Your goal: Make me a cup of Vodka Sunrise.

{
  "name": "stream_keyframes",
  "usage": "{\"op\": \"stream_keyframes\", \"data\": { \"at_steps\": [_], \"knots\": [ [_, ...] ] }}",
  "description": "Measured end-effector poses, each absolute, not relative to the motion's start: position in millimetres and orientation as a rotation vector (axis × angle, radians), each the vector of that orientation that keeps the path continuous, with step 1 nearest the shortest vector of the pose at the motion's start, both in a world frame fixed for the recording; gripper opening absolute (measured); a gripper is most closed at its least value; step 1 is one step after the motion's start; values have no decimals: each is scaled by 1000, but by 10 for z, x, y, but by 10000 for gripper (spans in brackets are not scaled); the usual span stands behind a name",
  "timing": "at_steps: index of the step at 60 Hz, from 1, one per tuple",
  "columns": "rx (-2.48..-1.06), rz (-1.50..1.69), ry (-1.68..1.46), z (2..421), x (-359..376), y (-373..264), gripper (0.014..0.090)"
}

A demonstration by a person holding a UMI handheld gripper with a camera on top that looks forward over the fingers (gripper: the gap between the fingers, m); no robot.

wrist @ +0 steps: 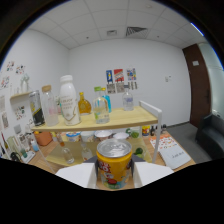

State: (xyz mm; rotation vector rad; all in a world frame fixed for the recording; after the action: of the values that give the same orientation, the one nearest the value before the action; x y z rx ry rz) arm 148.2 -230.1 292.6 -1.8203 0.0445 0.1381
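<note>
we had the yellow can (114,164) clamped in the gripper (114,175), both white fingers (77,175) pressed against its sides, open only as wide as the can, silver lid up. past it at 12 o'clock sat the wooden shelf (125,120). on top, from 10 to 12 o'clock: a clear bottle (49,106), a white bottle (69,100), an amber bottle (84,105), a clear jug (101,106). lower shelf held cups (102,135). posters (120,80) hung on the back wall.
</note>
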Motion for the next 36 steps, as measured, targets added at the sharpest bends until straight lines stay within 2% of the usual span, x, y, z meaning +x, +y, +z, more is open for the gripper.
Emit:
{"op": "stream_keyframes", "data": {
  "at_steps": [7,14,26,36],
  "knots": [
    [-1886,91,51,2359,1400,-2297,509],
    [-1930,-22,-15,2051,1353,-2247,508],
    [-1922,-365,-347,1860,1257,-2148,510],
    [-1811,-700,-663,1885,1193,-2084,508]
  ]
}}
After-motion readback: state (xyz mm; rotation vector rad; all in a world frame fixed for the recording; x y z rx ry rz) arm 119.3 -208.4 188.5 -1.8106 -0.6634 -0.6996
